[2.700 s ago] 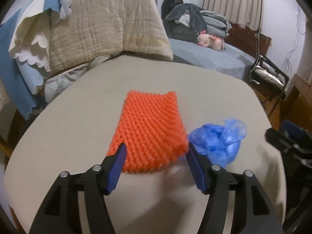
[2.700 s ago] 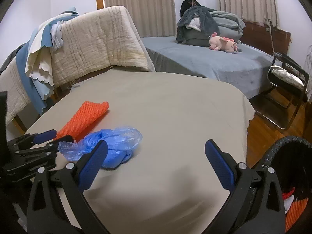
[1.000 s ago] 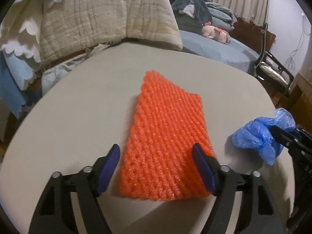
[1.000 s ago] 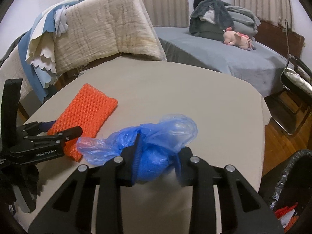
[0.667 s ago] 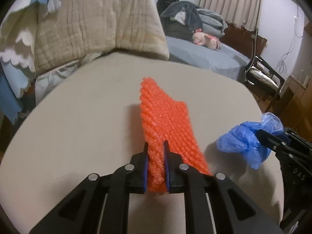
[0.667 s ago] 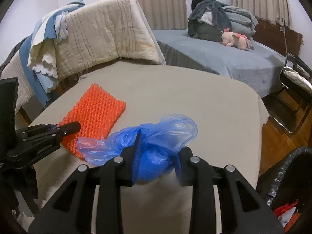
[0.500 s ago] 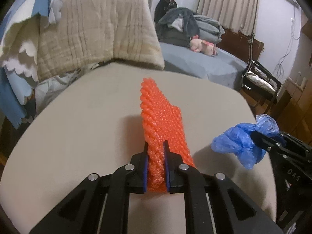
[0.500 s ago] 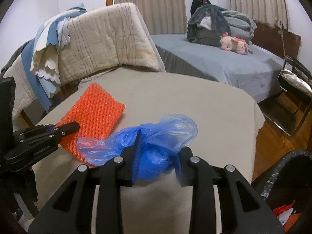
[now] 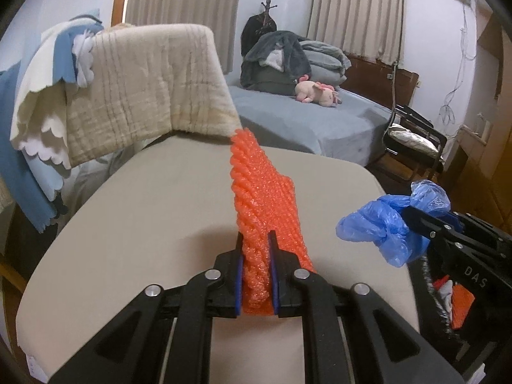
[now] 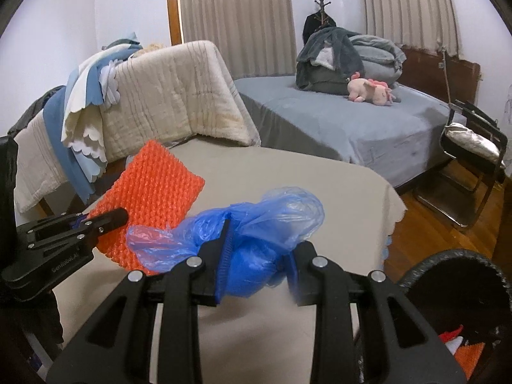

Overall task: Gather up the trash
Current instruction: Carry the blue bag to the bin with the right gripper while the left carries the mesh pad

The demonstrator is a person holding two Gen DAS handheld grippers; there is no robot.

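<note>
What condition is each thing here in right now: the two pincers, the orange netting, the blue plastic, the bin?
Left gripper: shut on the orange foam net.
Orange foam net: pinched, lifted off the table.
Right gripper: shut on the crumpled blue plastic bag.
Crumpled blue plastic bag: held, off the table.
Black trash bin: open, trash inside.

Bed (image 10: 336,128) (plush toy (image 10: 372,92) atop), quilt (image 9: 150,83).
</note>
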